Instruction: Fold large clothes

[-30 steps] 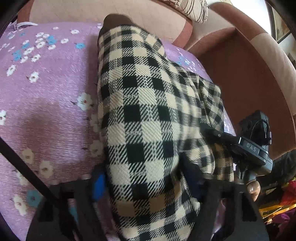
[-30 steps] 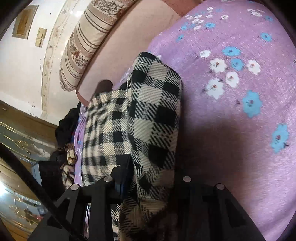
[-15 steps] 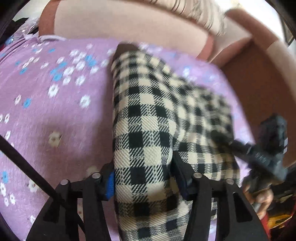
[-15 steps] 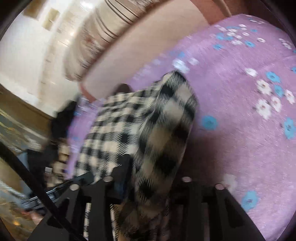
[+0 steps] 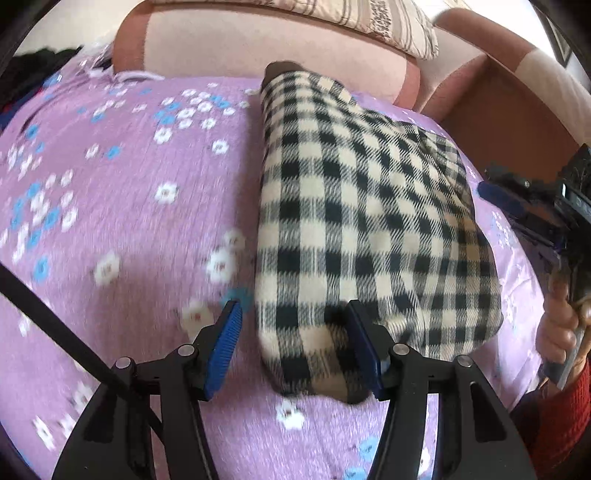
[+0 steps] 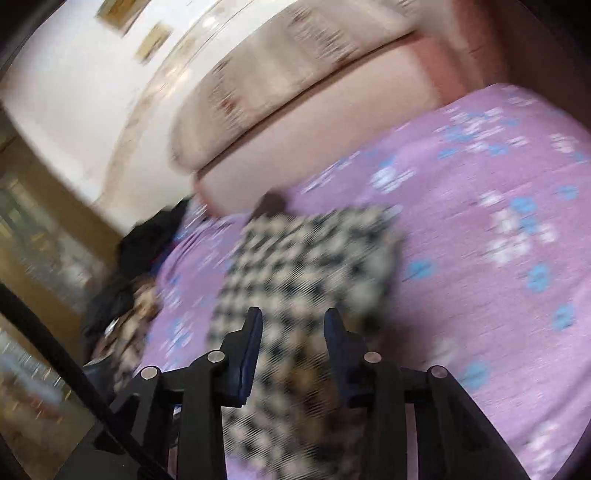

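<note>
A black-and-cream checked garment (image 5: 351,221) lies folded into a long bundle on the purple flowered sheet (image 5: 122,229). My left gripper (image 5: 295,343) is open around its near end: the left pad (image 5: 225,343) stands clear of the cloth, and the right pad rests against its edge. In the blurred right wrist view, my right gripper (image 6: 293,321) hovers above the garment (image 6: 306,266). Its jaws are closing with nothing between them. A hand (image 5: 557,325) in a red sleeve holds that gripper off the garment's right side.
A pink sofa back (image 5: 277,40) with a striped cushion (image 5: 351,14) rises behind the sheet. A brown armrest (image 5: 509,122) is at the right. A pile of dark clothes (image 6: 147,251) lies past the far corner of the sheet. Bare purple sheet spreads left of the garment.
Both grippers held the checked garment earlier; now both have let go and drawn back. The garment lies settled on the sheet. The right gripper has lifted away from it.
</note>
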`<action>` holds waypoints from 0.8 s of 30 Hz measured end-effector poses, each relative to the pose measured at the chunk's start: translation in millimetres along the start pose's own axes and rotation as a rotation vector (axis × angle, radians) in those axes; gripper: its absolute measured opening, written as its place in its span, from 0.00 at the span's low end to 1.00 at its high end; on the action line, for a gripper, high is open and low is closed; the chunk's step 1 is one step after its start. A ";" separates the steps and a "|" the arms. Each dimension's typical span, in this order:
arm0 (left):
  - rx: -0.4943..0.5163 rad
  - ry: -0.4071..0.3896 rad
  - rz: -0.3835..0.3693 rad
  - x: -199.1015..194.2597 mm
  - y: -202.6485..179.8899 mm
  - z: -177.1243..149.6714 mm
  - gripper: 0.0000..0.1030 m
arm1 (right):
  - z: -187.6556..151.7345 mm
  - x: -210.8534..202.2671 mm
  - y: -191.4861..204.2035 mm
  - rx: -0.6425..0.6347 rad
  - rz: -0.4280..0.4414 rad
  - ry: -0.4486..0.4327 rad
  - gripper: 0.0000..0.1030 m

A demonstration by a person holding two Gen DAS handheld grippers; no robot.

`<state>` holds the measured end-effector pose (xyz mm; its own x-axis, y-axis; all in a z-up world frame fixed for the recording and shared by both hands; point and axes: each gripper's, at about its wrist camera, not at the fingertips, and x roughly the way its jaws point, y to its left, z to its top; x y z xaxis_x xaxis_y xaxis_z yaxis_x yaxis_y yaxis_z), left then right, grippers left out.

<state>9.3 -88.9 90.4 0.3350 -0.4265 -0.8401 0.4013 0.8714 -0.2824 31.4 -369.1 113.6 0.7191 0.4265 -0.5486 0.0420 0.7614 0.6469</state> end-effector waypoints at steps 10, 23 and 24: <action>-0.060 -0.023 -0.034 8.1 18.1 -1.6 0.56 | -0.6 50.4 -15.2 -0.013 -0.141 0.037 0.34; -0.033 -0.063 0.107 -35.9 26.4 -37.6 0.56 | -10.7 19.4 40.5 -0.225 -0.242 -0.041 0.36; -0.031 -0.076 0.127 -41.2 27.5 -40.8 0.56 | -20.5 19.0 50.3 -0.237 -0.183 -0.008 0.36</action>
<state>-28.2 -37.5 98.3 0.4457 -0.3284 -0.8328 0.3251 0.9261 -0.1913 33.0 -312.7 124.8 0.7199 0.2683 -0.6401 0.0094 0.9184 0.3955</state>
